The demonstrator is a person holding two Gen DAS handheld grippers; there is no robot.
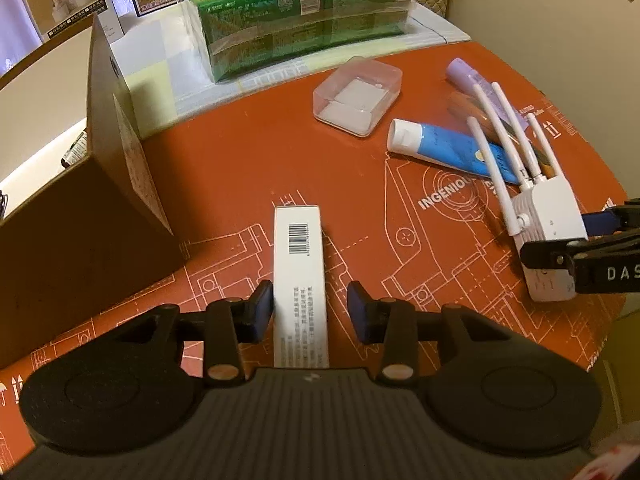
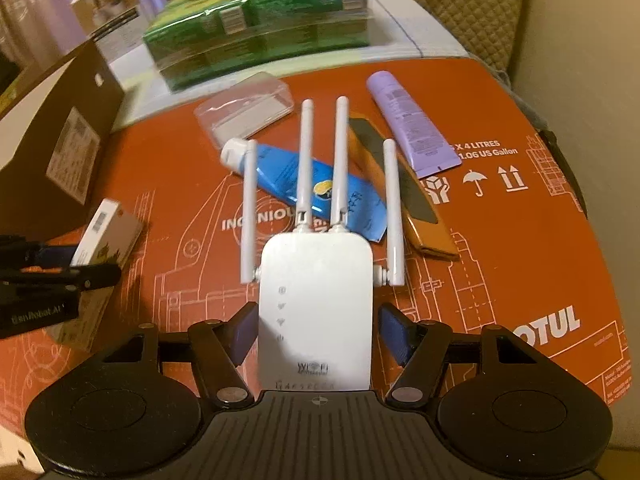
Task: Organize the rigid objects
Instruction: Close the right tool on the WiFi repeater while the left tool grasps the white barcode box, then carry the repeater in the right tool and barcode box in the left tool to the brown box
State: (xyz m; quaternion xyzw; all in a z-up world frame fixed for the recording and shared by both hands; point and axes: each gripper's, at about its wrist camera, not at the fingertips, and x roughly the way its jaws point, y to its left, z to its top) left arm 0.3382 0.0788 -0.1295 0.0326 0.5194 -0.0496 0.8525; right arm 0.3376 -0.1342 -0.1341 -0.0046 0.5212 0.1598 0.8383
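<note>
- The left hand-held gripper [image 1: 310, 312] is spread around a long white cardboard box with a barcode [image 1: 299, 276]; its left pad looks to touch the box, the right stands clear.
- The right hand-held gripper [image 2: 318, 334] is spread around a white plastic wifi extender with four antennas [image 2: 316, 304], apparently unpinched.
- Both lie on the orange printed worktop [image 1: 248, 168], the box near the open brown cardboard carton [image 1: 80, 216].
- Judged step: grasping. Next, each should close squarely, then lift, probably towards the carton.

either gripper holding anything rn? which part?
Nothing gripped. Left gripper straddles the near end of the white carton, a gap at one pad. Right gripper straddles the WiFi extender body, gaps both sides.
</note>
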